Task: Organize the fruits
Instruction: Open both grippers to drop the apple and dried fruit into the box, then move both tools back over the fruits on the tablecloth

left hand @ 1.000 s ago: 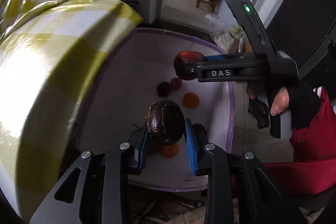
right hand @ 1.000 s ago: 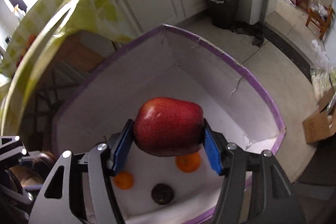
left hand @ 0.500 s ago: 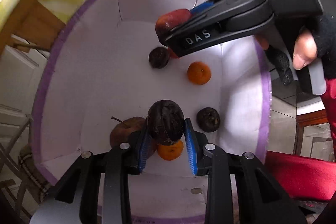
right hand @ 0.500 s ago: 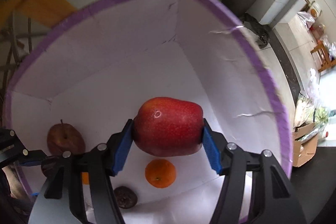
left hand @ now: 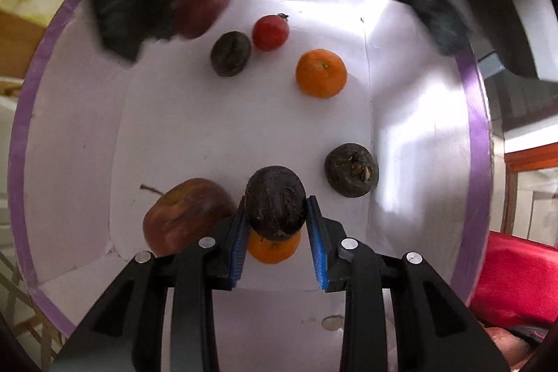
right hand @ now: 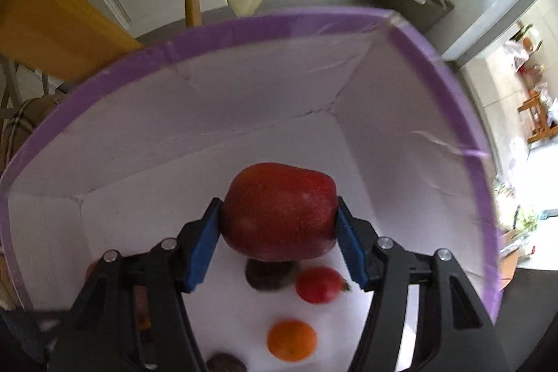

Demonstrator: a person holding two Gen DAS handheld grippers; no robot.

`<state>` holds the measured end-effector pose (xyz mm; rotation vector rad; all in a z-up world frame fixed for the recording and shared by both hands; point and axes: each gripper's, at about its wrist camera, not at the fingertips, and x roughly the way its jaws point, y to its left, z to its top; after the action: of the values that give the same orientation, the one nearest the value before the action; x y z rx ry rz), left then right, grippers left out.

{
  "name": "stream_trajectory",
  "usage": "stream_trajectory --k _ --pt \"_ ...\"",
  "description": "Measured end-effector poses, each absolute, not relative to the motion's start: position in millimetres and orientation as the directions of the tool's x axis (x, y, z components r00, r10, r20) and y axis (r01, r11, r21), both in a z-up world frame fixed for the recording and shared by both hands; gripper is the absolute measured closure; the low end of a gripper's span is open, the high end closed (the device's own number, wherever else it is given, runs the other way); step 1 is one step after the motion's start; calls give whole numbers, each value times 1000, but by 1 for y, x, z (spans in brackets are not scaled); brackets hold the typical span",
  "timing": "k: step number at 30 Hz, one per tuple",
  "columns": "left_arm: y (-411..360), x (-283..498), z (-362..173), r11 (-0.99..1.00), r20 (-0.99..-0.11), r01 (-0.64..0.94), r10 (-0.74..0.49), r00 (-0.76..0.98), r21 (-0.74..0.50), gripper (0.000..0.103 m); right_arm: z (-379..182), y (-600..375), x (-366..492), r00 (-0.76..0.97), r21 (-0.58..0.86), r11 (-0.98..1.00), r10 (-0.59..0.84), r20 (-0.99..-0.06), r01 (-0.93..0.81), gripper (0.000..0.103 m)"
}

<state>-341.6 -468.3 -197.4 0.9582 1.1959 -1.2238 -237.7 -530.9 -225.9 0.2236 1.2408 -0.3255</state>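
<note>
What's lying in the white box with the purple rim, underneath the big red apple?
In the box, directly below the held apple, sits a dark round fruit, partly hidden by it. Beside that lie a small red fruit and an orange. Anything else under the apple is covered.

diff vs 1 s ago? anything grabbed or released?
Both grippers have gone from above the rim down into the purple-rimmed box, closer to the loose fruit. Nothing was grabbed or released: the left gripper still clamps the dark fruit, and the right gripper still clamps the red apple. Fruit on the box floor looks unmoved.
</note>
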Motion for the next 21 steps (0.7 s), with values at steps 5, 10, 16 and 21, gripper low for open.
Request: stream_trajectory --k 5,10,16,21 --pt "-466 -337 -194 158 -974 981 -215 -76 -112 54 -237 -538 -233 272 9 908 -117 -955 420 39" --pt "-458 -332 -183 188 -953 974 -296 -64 -124 31 -206 -550 -248 343 57 883 -120 -932 466 30" --pt "-425 -331 -136 181 -908 983 -416 44 -35 21 -145 -548 -315 515 186 811 -159 -842 554 16" --pt "-365 -325 -54 215 -760 976 -637 126 -18 15 -115 -522 -379 663 313 751 -215 -717 581 14"
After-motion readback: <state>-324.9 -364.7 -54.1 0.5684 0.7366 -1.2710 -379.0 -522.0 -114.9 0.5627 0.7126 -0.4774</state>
